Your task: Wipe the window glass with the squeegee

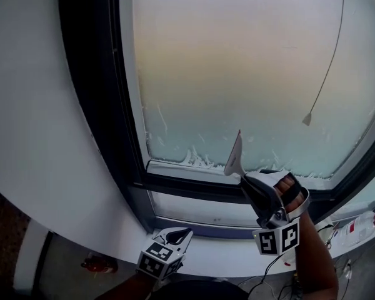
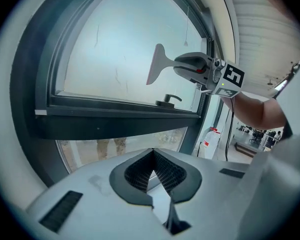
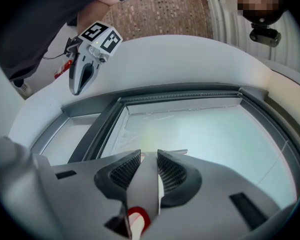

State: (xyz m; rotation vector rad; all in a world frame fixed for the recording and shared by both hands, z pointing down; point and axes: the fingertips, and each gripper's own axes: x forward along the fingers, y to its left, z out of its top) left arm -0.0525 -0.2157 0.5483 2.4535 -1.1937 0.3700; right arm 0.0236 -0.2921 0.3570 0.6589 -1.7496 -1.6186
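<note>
Head view | squeegee (image 1: 234,157) is being held at 6 o'clock on the window glass (image 1: 237,61) | right tongs (image 1: 250,183) are being clamped on its handle | left tongs (image 1: 177,235) are being held together, empty, at 7 o'clock below the frame.

Office-like room (large framed window (image 1: 237,74))

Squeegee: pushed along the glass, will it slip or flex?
Probably light: the squeegee is thin, carried by the right hand-held gripper alone. Its smooth handle may pivot between the ribbed pads. The blade likely flexes on the window glass.
</note>
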